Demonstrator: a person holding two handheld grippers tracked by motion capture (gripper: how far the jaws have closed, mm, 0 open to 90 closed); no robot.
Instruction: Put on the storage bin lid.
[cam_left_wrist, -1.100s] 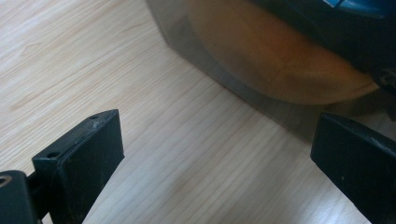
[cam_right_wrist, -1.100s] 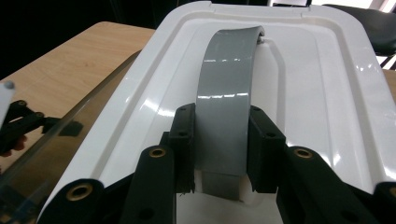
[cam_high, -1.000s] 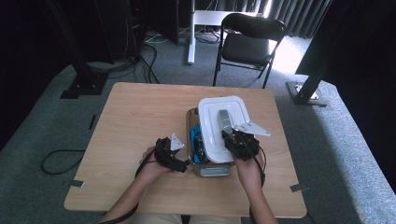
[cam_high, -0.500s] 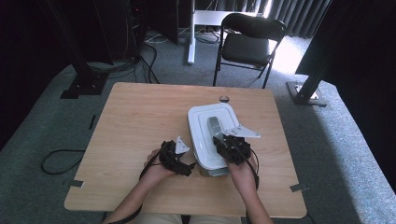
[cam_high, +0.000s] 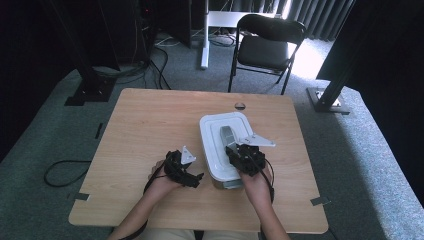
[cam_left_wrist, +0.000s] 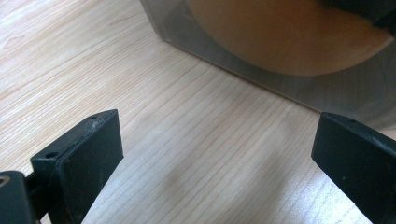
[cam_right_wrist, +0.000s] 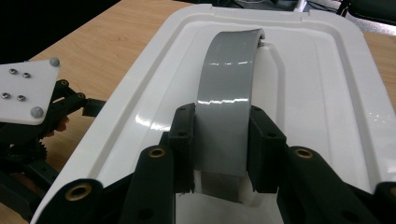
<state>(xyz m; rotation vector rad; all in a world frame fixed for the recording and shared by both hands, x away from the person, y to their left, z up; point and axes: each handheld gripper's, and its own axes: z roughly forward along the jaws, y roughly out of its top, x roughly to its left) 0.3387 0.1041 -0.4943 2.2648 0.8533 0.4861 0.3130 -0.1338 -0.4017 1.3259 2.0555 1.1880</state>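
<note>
A white lid with a grey arched handle lies on top of a box in the middle of the wooden table. My right gripper is shut on the near end of the handle, a black pad pressed on each side of it, and the white lid spreads out below. My left gripper rests low on the table just left of the box. Its jaws stand wide open over bare wood, facing the box's translucent grey wall.
A small round cable hole sits in the table beyond the lid. A black chair stands behind the far edge. A black cable loops on the carpet to the left. Bare wood runs along the table's left and far sides.
The lid, held by my right gripper, came down and left over the box; blue contents seen beside it a second ago are now covered. My left gripper shifted slightly towards the box.
</note>
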